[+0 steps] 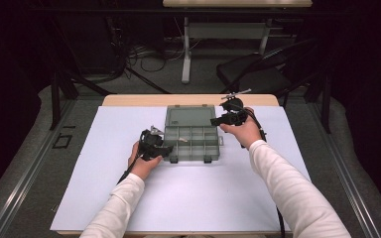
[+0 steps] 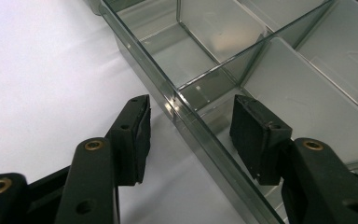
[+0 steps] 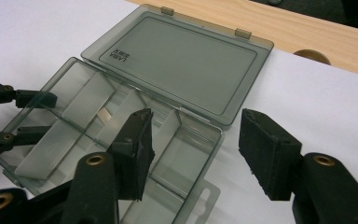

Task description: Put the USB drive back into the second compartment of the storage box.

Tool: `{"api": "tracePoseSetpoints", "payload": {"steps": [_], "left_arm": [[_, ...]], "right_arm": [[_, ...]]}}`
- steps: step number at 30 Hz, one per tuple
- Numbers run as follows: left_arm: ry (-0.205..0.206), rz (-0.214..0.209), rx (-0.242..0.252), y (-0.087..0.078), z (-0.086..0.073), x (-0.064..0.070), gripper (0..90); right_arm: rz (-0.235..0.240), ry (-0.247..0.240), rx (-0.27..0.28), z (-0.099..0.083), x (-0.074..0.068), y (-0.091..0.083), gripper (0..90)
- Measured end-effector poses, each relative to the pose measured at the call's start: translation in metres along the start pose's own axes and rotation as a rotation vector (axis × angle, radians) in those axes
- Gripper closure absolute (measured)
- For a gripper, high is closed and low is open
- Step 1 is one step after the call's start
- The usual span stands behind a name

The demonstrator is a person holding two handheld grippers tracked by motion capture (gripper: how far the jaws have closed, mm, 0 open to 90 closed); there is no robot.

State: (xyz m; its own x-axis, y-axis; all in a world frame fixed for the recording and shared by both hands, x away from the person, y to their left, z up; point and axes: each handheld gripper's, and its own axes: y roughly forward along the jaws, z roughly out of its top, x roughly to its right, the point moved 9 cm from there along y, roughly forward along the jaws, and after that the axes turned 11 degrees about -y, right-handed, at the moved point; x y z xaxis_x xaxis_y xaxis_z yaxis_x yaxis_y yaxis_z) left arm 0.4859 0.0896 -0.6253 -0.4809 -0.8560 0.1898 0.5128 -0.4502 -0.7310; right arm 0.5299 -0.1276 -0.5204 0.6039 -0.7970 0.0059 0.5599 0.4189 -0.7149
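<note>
A translucent grey compartment box (image 1: 217, 148) lies open on the white sheet, its lid (image 1: 189, 116) flat behind the tray. My left gripper (image 1: 166, 149) is open at the tray's left end. In the left gripper view its jaws (image 2: 191, 130) straddle the box's side wall (image 2: 168, 93), one outside on the sheet and one over a compartment. My right gripper (image 1: 218, 120) is open just above the box's right end, near the hinge; its jaws (image 3: 196, 149) hold nothing. A small pale piece (image 3: 105, 114) lies in a middle compartment (image 1: 182, 141).
The white sheet (image 1: 129, 198) covers most of the wooden table (image 1: 129, 100). The other gripper's jaws (image 3: 28, 116) show at the tray's far end in the right gripper view. A dark chair (image 1: 258, 69) and desk legs stand beyond the table.
</note>
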Motion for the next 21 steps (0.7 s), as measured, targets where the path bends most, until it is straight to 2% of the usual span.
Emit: {"api": "tracePoseSetpoints", "payload": {"steps": [6, 9, 12, 15, 17, 21], "left_arm": [[-0.004, 0.011, 0.016, 0.001, 0.0, 0.0, 48.1], [-0.001, 0.013, 0.013, 0.001, 0.0, 0.001, 48.7], [0.003, 0.016, 0.006, 0.0, 0.0, 0.001, 48.9], [0.003, 0.024, 0.012, 0.0, 0.0, 0.001, 48.8], [0.0, 0.025, 0.012, 0.0, 0.0, 0.002, 48.7], [-0.002, 0.032, 0.011, 0.0, 0.0, 0.002, 48.8]], "right_arm": [[-0.003, -0.005, -0.014, 0.013, 0.001, 0.007, 45.7], [-0.003, 0.012, -0.017, 0.019, 0.002, 0.012, 45.7], [-0.023, -0.007, -0.02, 0.024, 0.003, 0.017, 44.0], [-0.023, 0.004, -0.021, 0.028, 0.005, 0.022, 41.8], [-0.013, 0.038, -0.016, 0.03, 0.004, 0.024, 38.5], [0.009, 0.082, -0.049, 0.03, 0.002, 0.033, 35.7]]}}
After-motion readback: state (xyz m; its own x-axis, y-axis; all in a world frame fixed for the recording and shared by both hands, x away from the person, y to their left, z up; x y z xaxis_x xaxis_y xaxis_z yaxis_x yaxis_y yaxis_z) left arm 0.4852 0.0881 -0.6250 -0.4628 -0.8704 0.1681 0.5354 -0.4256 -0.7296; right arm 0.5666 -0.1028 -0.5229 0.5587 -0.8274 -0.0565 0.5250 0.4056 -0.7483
